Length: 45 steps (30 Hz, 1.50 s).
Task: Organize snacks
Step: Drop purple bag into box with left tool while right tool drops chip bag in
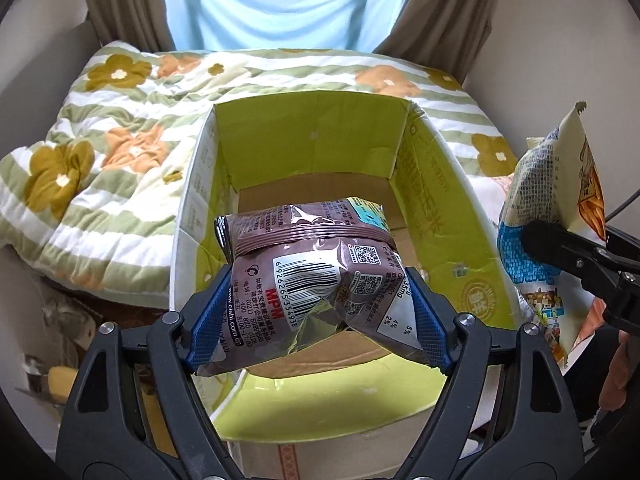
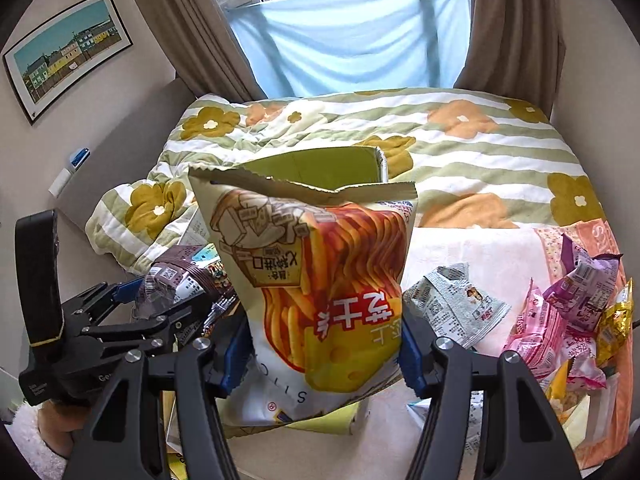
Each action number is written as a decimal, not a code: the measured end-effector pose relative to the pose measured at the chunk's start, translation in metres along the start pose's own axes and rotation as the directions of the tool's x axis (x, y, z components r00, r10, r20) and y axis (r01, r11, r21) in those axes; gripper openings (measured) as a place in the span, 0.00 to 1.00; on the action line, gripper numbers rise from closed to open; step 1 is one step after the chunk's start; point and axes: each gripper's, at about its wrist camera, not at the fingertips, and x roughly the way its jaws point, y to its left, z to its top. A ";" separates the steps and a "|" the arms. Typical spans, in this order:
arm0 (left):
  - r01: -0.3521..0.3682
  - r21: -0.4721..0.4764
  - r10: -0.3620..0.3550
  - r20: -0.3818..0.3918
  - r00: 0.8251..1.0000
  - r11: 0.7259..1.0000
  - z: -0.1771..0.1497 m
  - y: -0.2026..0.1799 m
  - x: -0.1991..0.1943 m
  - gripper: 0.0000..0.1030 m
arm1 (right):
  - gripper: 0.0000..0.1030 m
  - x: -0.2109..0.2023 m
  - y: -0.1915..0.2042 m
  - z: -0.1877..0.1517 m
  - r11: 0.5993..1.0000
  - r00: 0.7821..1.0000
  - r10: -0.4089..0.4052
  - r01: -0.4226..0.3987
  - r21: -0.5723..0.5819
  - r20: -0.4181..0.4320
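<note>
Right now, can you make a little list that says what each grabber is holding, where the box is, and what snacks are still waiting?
left gripper: shut on the brown snack bag, held above the open box
right gripper: shut on the cheese stick bag, upright, to the right of the box
box: green inside, cardboard floor, no snacks seen in it
box location: on the flowered quilt
waiting snacks: pile of small packets, pink, purple, gold, grey, on the right

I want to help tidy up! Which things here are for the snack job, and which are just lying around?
For the job: brown snack packet in left gripper; cheese-stick bag in right gripper; green box; loose snack packets.

Just lying about: flowered quilt, wall picture, curtains.
</note>
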 end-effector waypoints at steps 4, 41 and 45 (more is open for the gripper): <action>-0.055 0.074 0.057 -0.032 0.998 0.996 0.002 -0.004 0.016 0.82 | 0.56 0.016 0.005 0.005 1.000 1.000 -0.010 0.010 0.011 -0.029; -0.123 -0.096 0.124 -0.001 0.992 0.988 -0.032 0.034 -0.035 0.87 | 1.00 0.036 0.030 -0.012 0.993 0.998 0.025 -0.031 -0.110 -0.063; -0.118 -0.087 0.120 0.011 0.993 0.989 -0.037 0.032 -0.045 0.87 | 1.00 0.023 0.032 -0.016 0.994 0.999 0.018 -0.023 -0.107 -0.050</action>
